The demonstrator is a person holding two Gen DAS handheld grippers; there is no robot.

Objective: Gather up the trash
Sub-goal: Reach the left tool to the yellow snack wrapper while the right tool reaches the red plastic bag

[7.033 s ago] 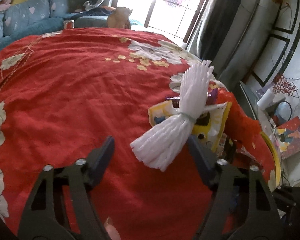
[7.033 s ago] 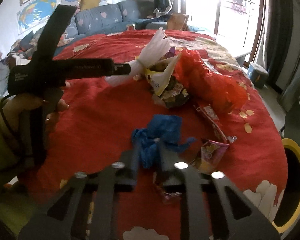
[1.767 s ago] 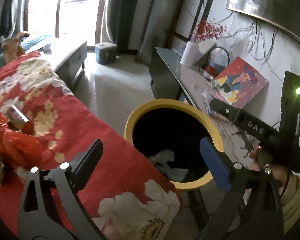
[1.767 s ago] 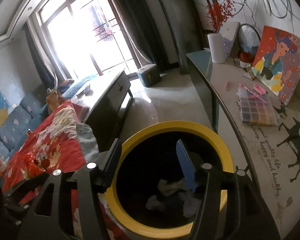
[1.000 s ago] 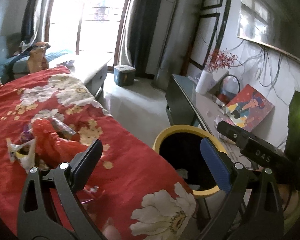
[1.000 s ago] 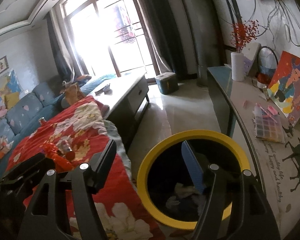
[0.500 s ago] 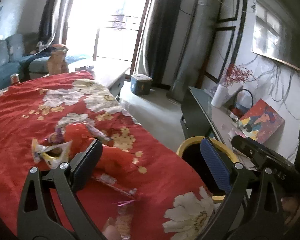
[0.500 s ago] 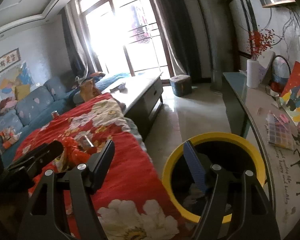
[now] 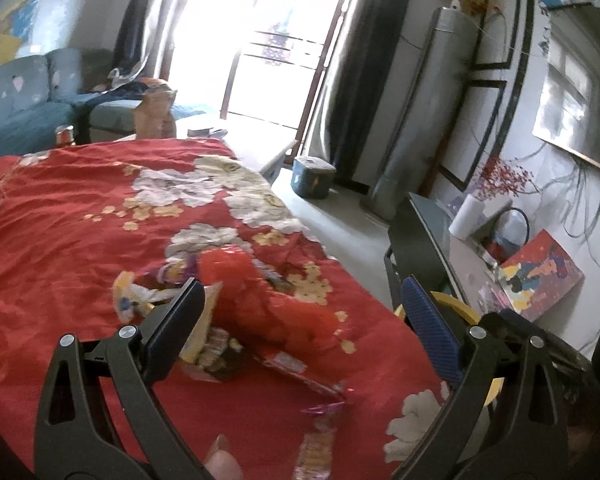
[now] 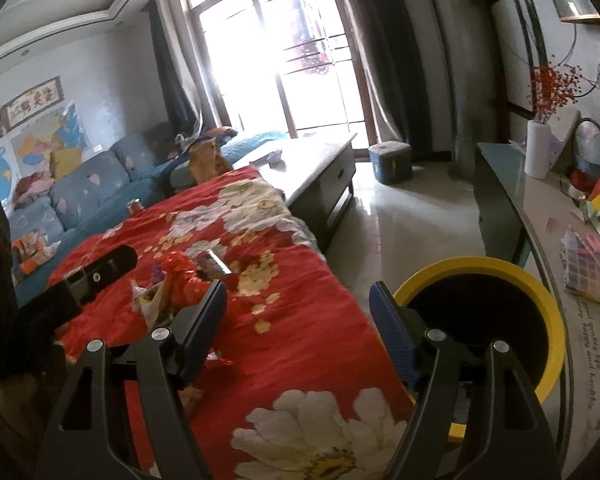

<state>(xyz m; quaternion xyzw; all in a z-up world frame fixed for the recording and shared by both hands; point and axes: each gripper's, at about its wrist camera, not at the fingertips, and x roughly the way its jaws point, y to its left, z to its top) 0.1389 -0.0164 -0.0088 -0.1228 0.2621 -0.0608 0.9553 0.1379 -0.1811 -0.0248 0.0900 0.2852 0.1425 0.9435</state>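
We're over the red floral cover (image 9: 80, 216) with both tools empty, between pickups by our reckoning. The yellow-rimmed bin (image 10: 500, 276) sits just off the cover's edge, seen whole only from the right wrist. Left gripper (image 9: 300, 328) spread wide above the red plastic bag (image 9: 256, 300) and wrappers (image 9: 204, 344); right gripper (image 10: 296, 320) likewise spread. Next: drop onto that pile and pinch something.
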